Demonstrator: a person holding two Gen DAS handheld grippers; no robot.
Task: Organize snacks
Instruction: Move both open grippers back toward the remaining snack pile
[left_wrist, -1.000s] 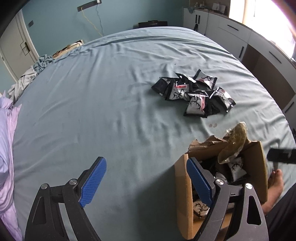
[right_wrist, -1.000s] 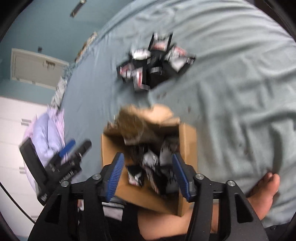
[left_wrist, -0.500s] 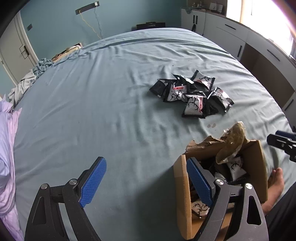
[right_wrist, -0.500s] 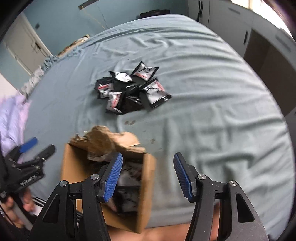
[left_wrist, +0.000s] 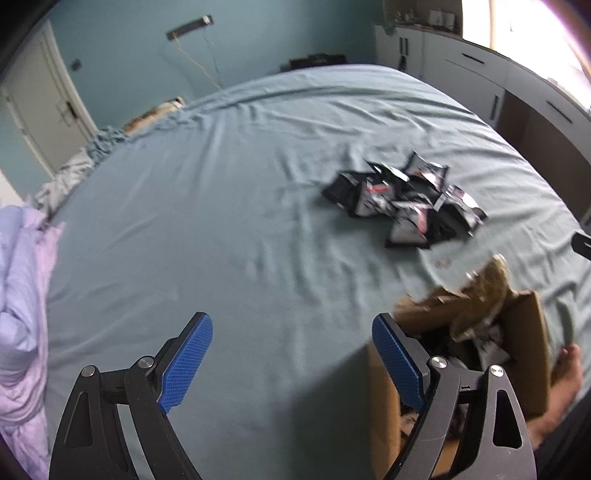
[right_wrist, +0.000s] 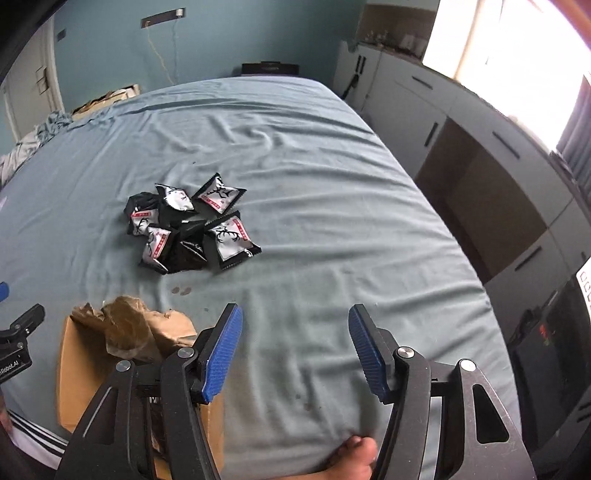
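Since the frame a second back, right gripper (right_wrist: 295, 347) swung up and off the cardboard box (right_wrist: 70, 373); then it pointed into the box over the packets, now it hung over bare blue bedsheet (right_wrist: 314, 177) beside the box. Left gripper (left_wrist: 291, 354) barely shifted, view just tilted slightly.

Bedsheet covered the whole bed, wrinkled, with a few small dark spots near the box. White cabinets (right_wrist: 461, 122) ran along the right wall under a bright window. Lilac duvet (left_wrist: 18, 295) bunched at the left edge of the left wrist view.

Cardboard box sat open at the near edge of the bed, torn brown paper (right_wrist: 125, 328) sticking up from it, some black-and-white packets inside (left view). Pile of snack packets (right_wrist: 188, 229) lay loose on the sheet, well apart from the box, further up the bed; blurred in left view.

Left gripper jaws were wide, nothing between them, right finger in front of the box wall. Right gripper jaws were about half spread and opening, nothing between them. Bare foot (right_wrist: 354, 458) at the bottom edge.
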